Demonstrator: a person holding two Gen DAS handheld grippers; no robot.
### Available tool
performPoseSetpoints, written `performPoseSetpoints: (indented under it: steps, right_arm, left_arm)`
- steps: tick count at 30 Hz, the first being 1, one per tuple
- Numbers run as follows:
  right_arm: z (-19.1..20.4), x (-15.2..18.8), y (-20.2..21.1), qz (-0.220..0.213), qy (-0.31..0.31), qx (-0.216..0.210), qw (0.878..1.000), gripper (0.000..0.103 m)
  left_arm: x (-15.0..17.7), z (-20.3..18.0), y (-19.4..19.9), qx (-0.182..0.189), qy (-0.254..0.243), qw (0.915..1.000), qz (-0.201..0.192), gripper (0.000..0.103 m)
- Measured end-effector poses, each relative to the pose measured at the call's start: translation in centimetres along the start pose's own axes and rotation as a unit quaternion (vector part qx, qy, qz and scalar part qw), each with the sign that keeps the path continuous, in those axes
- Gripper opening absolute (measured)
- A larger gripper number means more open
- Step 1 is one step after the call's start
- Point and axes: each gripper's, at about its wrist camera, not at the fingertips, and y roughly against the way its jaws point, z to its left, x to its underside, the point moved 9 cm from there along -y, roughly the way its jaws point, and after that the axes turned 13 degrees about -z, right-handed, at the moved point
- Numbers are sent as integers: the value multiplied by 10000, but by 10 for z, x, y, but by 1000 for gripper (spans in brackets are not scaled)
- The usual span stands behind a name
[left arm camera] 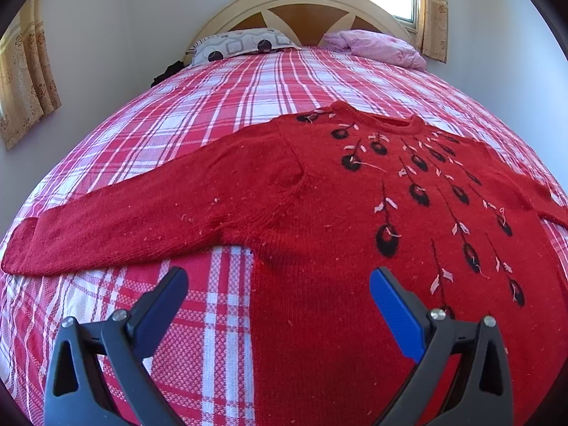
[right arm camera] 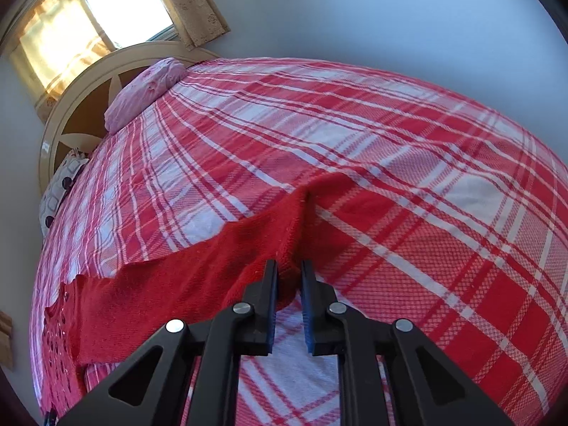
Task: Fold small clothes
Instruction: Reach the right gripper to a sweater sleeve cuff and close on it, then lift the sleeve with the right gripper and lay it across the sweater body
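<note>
A red knitted sweater [left arm camera: 319, 206] with black and pink flower embroidery lies flat, front up, on the plaid bed. Its left sleeve [left arm camera: 117, 227] stretches out to the left. My left gripper [left arm camera: 278, 277] is open and empty, hovering over the sweater's left side edge near the armpit. In the right wrist view my right gripper [right arm camera: 289, 269] is shut on the sweater's right sleeve [right arm camera: 220, 266] near the cuff, which is pinched and lifted slightly off the bed.
A red and white plaid bedspread [left arm camera: 198, 113] covers the bed. A patterned pillow [left arm camera: 241, 44] and a pink pillow [left arm camera: 376, 48] lie by the headboard [left arm camera: 305, 7]. Walls, curtains and a window [right arm camera: 124, 3] surround the bed.
</note>
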Motion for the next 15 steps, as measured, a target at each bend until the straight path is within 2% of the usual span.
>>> performPoseSetpoints:
  steps: [5, 15]
  right_arm:
    - [47, -12, 9, -152, 355, -274, 9989, 11]
    - [197, -15, 38, -341, 1225, -1221, 9843, 10]
  left_arm:
    - [2, 2, -3, -10, 34, 10000, 65, 103]
    - [5, 6, -6, 43, 264, 9996, 127, 103]
